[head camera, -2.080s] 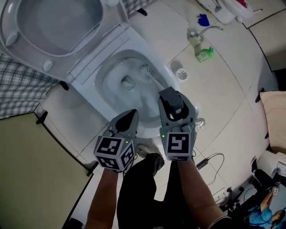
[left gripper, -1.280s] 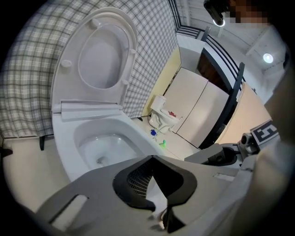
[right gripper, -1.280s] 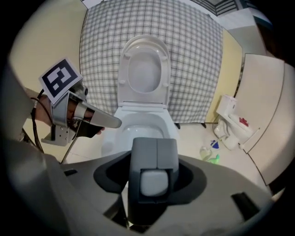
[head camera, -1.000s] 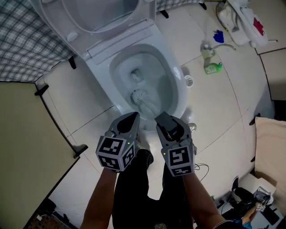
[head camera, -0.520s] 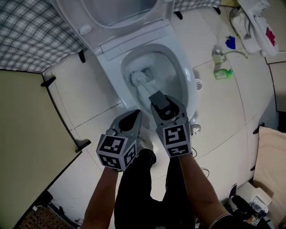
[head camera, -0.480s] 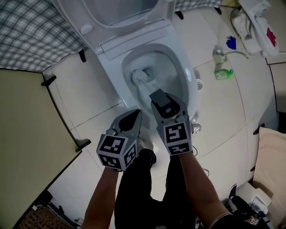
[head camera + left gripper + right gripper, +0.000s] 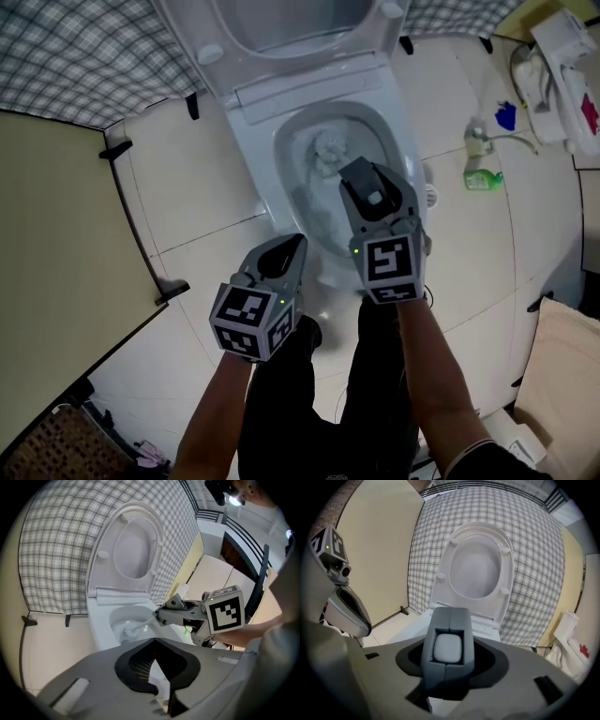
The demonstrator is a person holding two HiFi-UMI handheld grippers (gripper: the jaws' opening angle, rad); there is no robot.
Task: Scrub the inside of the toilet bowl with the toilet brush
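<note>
Moved: brush head point(image 7: 325, 150) has swept from the left wall of the toilet bowl point(image 7: 265, 173) to its far middle.
Left claw point(image 7: 287, 247): jaws together, empty, over floor tiles point(image 7: 216, 187) beside the near rim.
Right claw point(image 7: 362, 176): clamped on the brush handle point(image 7: 143, 624), above the bowl.
Seat point(image 7: 505, 564): raised behind.

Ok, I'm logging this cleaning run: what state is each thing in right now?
toilet seat: raised.
toilet bowl: uncovered, brush head inside.
toilet brush: handle gripped, head down in the bowl.
right hand-held gripper: shut on the toilet brush.
left hand-held gripper: jaws together, empty.
</note>
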